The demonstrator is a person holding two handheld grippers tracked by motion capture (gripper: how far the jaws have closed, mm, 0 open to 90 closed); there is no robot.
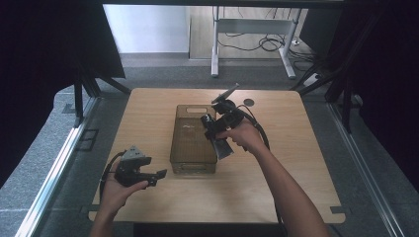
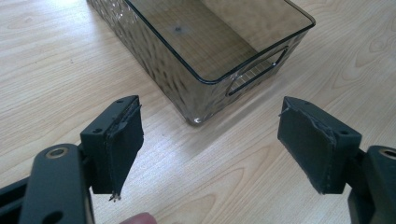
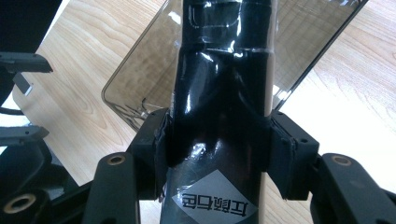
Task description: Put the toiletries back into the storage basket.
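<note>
A smoky see-through plastic bin stands in the middle of the wooden table, and nothing lies inside it. My right gripper hovers over the bin's right rim, shut on a glossy black pack wrapped in clear film. In the right gripper view, the pads clamp both sides of the pack, which has a grey label with white characters near its lower end, with the bin behind it. My left gripper is held near the table's front left, open, nothing between its jaws. Its view looks past the open gripper at the bin's near corner.
The wooden tabletop stretches bare on the right and front of the bin. A small dark round spot sits near the far edge. Beyond the table stand a white desk frame and loose floor cables. Dark curtains flank both sides.
</note>
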